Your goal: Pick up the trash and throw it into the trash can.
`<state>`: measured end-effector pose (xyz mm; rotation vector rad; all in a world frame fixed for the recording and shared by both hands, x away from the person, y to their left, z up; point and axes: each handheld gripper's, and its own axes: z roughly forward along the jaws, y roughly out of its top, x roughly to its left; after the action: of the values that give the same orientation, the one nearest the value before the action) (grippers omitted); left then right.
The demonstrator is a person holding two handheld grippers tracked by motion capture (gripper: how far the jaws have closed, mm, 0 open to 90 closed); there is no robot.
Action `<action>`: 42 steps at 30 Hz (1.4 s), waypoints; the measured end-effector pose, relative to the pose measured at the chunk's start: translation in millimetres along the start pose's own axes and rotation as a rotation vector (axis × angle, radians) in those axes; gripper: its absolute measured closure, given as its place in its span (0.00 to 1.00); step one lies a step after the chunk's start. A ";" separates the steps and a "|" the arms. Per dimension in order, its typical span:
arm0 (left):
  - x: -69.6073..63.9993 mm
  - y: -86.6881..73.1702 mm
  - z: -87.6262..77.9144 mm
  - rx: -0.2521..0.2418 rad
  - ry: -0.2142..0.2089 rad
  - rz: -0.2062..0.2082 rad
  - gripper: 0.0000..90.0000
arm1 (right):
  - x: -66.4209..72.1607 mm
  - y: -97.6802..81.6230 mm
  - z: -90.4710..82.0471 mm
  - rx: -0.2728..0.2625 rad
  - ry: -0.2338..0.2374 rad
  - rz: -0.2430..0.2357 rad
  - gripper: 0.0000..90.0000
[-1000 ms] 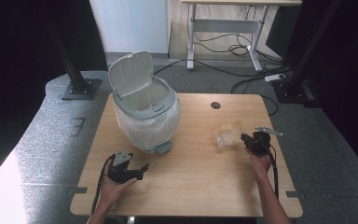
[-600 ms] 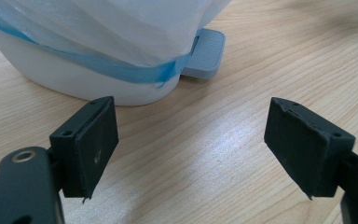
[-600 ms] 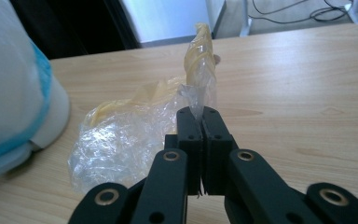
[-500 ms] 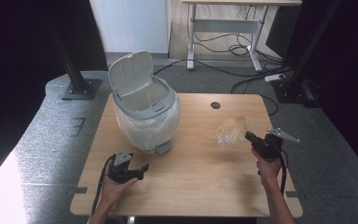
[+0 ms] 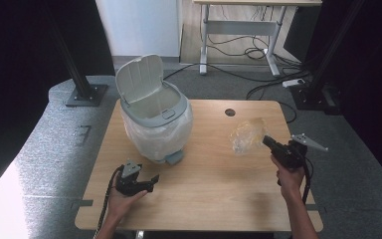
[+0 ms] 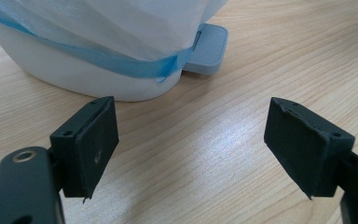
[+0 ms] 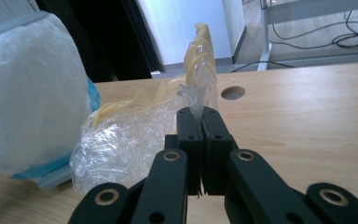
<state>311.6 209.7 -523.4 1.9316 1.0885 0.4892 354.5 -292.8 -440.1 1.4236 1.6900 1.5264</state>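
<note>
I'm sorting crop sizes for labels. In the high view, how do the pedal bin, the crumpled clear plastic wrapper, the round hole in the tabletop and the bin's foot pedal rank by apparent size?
1. Pedal bin, by far the largest.
2. Crumpled plastic wrapper.
3. Foot pedal and the round hole look close in size; I would not rank them.

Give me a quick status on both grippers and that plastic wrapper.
Left gripper open, low by bin. Right gripper shut on plastic wrapper. Bin lid up, path clear.
</note>
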 end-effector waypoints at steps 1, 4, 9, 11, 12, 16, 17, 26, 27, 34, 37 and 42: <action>-0.1 -0.2 0.2 0.001 0.000 0.000 0.19 | 1.7 2.2 -0.8 -0.005 0.004 -0.002 0.98; -0.4 -0.7 0.9 0.003 0.000 0.000 0.19 | 7.5 8.4 -3.1 -0.018 0.017 -0.005 0.98; 0.1 -0.8 0.4 0.002 -0.002 -0.002 0.19 | 20.8 19.6 -5.6 -0.038 0.043 -0.022 0.98; 0.3 -0.8 0.2 0.003 -0.002 -0.002 0.19 | 26.0 23.6 -5.1 -0.043 0.050 -0.031 0.98; 0.4 -0.8 0.2 0.003 -0.002 -0.002 0.19 | 28.4 25.6 -4.7 -0.044 0.055 -0.032 0.98; 0.5 -1.4 1.0 0.003 -0.002 -0.006 0.20 | 37.7 33.7 -2.0 -0.042 0.075 -0.042 0.98; 0.6 -1.6 1.4 0.004 -0.002 -0.005 0.20 | 39.8 35.7 -1.2 -0.041 0.081 -0.047 0.98; 0.6 -1.8 1.0 0.002 0.001 -0.001 0.20 | 54.1 48.7 1.6 -0.060 0.111 -0.060 0.98; 0.6 -1.9 1.3 0.002 0.002 0.000 0.20 | 54.8 49.8 1.4 -0.063 0.113 -0.060 0.98; 0.4 -2.5 2.5 0.010 0.001 0.002 0.20 | 63.0 61.9 -0.8 -0.088 0.126 -0.066 0.98; 0.7 -2.6 2.5 0.010 0.001 0.001 0.20 | 66.4 65.8 -1.4 -0.095 0.131 -0.071 0.98; 0.9 -3.0 3.4 0.015 0.001 0.003 0.20 | 72.5 72.9 -0.1 -0.104 0.139 -0.079 0.98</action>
<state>312.8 209.6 -527.9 1.9463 1.0934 0.4852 356.0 -239.4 -352.1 1.2087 1.6981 1.6773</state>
